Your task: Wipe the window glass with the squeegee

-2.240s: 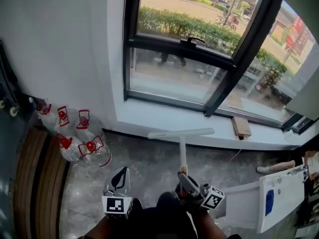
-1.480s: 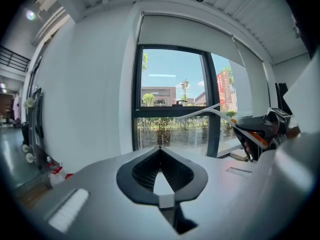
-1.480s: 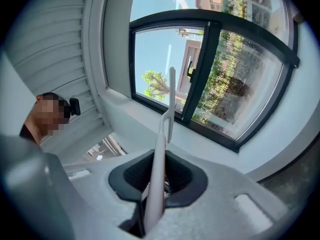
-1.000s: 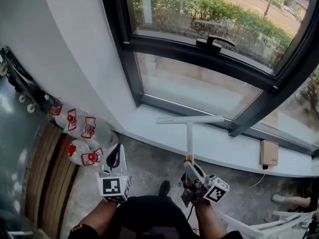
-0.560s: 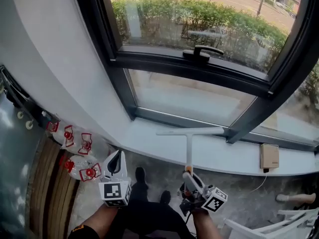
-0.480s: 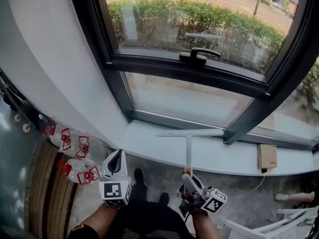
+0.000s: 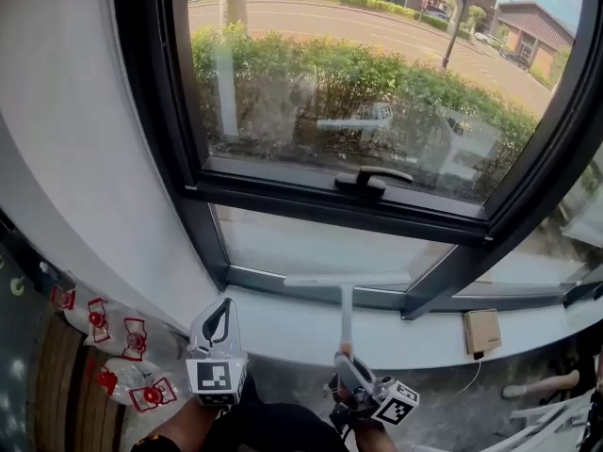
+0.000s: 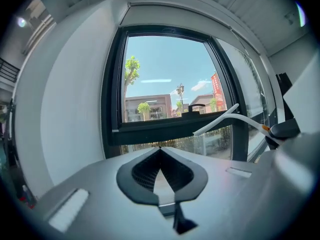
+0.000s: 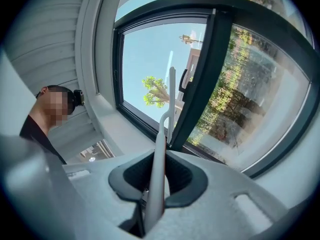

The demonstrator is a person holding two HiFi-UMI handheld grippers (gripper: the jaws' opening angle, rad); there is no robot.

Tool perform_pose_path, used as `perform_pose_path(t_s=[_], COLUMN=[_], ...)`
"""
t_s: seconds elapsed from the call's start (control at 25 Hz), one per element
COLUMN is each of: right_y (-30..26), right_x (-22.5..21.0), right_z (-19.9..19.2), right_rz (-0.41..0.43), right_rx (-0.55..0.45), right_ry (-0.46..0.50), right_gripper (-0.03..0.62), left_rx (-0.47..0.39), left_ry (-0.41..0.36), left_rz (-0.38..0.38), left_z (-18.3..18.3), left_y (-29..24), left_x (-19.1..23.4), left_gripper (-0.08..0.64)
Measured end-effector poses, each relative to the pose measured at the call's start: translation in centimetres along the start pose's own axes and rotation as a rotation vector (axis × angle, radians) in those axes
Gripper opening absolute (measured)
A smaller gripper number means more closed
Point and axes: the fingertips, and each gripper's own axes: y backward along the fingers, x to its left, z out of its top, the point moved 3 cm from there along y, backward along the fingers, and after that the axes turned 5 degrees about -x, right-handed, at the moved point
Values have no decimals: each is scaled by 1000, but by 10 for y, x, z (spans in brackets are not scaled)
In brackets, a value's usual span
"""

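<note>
Bright daylight is pouring in through the window point(image 7: 377, 111); both gripper views are bending hard toward dark round edges, and the nearest parts are blurring

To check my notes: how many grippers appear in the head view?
2. The left gripper is at bottom left, fingers shut, empty; the right gripper, beside it, holds the squeegee. None seems hidden.

- Two grippers up: left gripper point(image 7: 221, 309) and right gripper point(image 7: 345, 365).
- One squeegee point(image 7: 345, 311), white and T-shaped.
- One black window handle point(image 7: 369, 179).
- One small tan box point(image 7: 481, 330) on the sill.
- And five red-capped bottles point(image 7: 135, 339) on the floor, counting caps.
- One person point(image 9: 36, 132).
</note>
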Motion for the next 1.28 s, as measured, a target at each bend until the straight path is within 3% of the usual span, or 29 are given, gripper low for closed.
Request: perform_pose_path(t_s=[0.16, 0.32, 0.6, 0.8, 1.04, 1.28], right_y=[-71, -154, -327, -413, -489, -534], right_x=[16, 52, 173, 268, 323, 354], right_z=[18, 55, 156, 208, 267, 296], right_rz=[68, 195, 511, 704, 741, 775], right_rx=[-9, -40, -175, -230, -281, -306], right_ry=[48, 171, 435, 496, 512, 472], right_gripper=[43, 43, 43, 43, 43, 43], left_rx=[-49, -131, -357, -474, -531, -544], left_ry=[-22, -78, -117, -196, -286, -299], left_rz=[-59, -116, -69, -10, 97, 158], left_z=[31, 81, 207, 282, 346, 367], left_y=[-43, -76, -127, -139, -144, -145], left_x=[39, 69, 110, 131, 146, 148], left_gripper=[18, 18, 18, 18, 18, 18])
